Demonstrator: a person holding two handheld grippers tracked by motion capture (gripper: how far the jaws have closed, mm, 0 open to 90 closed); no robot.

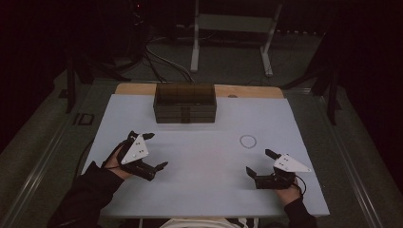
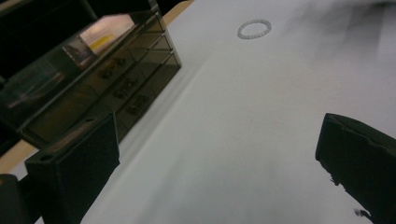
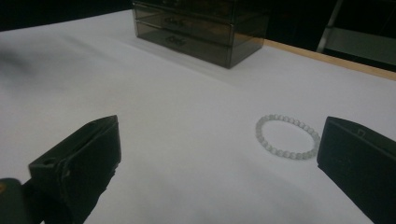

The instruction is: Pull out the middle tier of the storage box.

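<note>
A dark, smoky see-through drawer box [image 1: 185, 103] stands at the back middle of the white table [image 1: 204, 161]; its stacked drawers with small handles face me [image 2: 116, 79] [image 3: 196, 28]. A pale bead bracelet [image 1: 247, 140] lies flat on the table, right of centre [image 3: 287, 136] [image 2: 254, 28]. My left gripper [image 1: 158, 151] hovers open at the front left, nothing between its jaws. My right gripper [image 1: 261, 162] is open at the front right, a short way in front of the bracelet, with the bracelet lying beside its right jaw in the right gripper view.
A strip of bare wood [image 1: 247, 91] runs along the table's far edge behind the box. Beyond the table stand a white metal frame [image 1: 233, 33] and cables [image 1: 161, 61] on the dark floor.
</note>
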